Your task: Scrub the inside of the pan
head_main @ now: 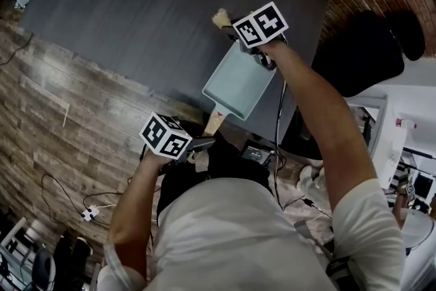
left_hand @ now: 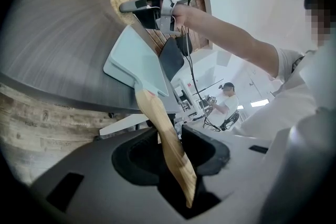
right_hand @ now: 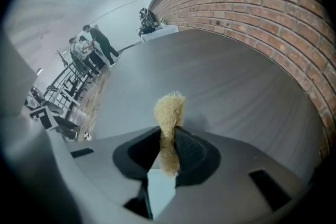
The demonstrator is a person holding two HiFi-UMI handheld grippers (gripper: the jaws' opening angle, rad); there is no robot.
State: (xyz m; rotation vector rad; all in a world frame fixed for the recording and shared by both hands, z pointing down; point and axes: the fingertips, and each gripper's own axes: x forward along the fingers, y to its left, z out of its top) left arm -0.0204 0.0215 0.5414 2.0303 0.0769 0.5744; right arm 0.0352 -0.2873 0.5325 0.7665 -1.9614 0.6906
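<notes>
Nearest the body, the left gripper (left_hand: 176, 157) clamps the wooden handle (left_hand: 164, 131) to steady the pale blue pan (head_main: 238, 82) at the dark table's (head_main: 136, 10) near edge, while just past its far corner the right gripper (right_hand: 169, 152) pinches a straw-coloured scrub pad (right_hand: 169, 112), poised to scrub.

Brick wall (right_hand: 252, 2), dark table (head_main: 157, 10), wood floor (head_main: 61, 133)

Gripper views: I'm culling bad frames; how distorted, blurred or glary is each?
Left gripper view: strong fisheye bend, dark corners, washed-out white background; tan wooden handle and pale blue square pan are sharp. Right gripper view: same bend; straw-coloured fibrous scrubber slightly soft.
</notes>
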